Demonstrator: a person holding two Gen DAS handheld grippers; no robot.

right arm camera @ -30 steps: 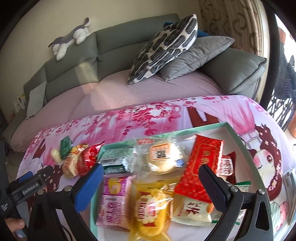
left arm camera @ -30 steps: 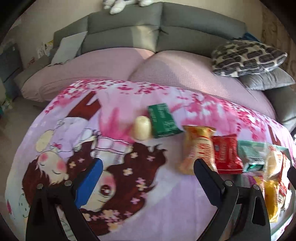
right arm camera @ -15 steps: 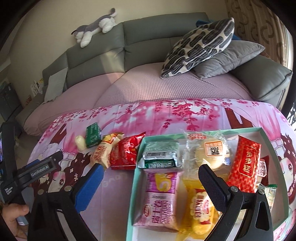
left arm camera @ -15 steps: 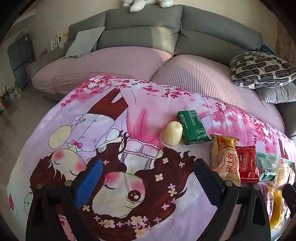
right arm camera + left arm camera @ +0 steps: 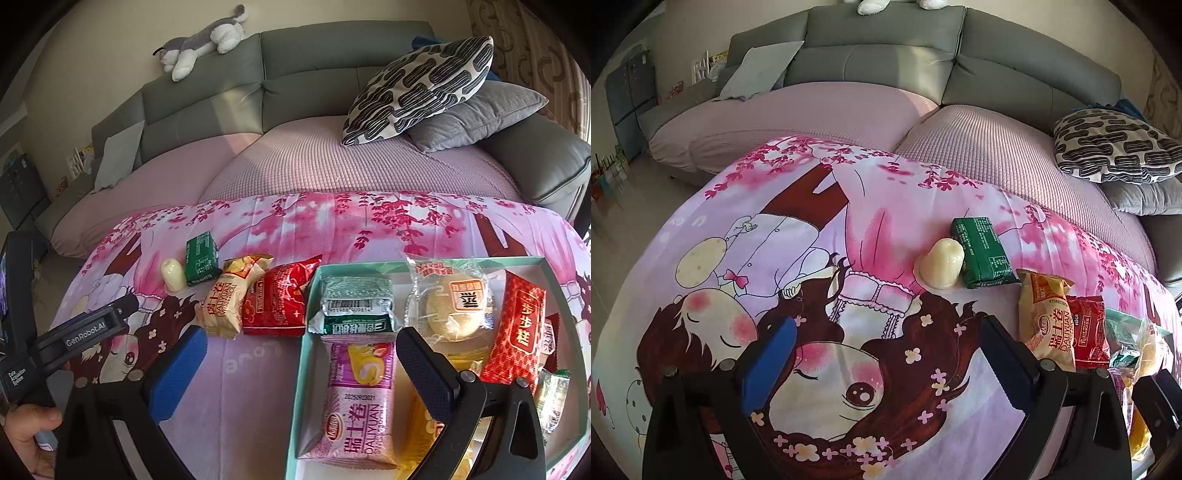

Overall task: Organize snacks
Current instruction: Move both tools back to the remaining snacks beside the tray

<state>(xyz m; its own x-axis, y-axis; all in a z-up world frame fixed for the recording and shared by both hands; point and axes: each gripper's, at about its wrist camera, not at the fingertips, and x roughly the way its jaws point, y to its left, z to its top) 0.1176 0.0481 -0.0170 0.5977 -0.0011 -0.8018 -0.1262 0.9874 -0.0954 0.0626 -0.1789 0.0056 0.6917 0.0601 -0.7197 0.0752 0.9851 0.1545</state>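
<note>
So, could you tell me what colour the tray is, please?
Pale mint green tray, clearest in the right wrist view.

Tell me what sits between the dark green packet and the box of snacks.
In the right wrist view, two packets lie side by side between the dark green packet and the box: a tan Swiss roll packet, then a red packet touching the box wall.

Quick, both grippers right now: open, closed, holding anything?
Left gripper: open, holding nothing, above the printed cloth.
Right gripper: open, holding nothing, over the near left edge of the snack box.
</note>
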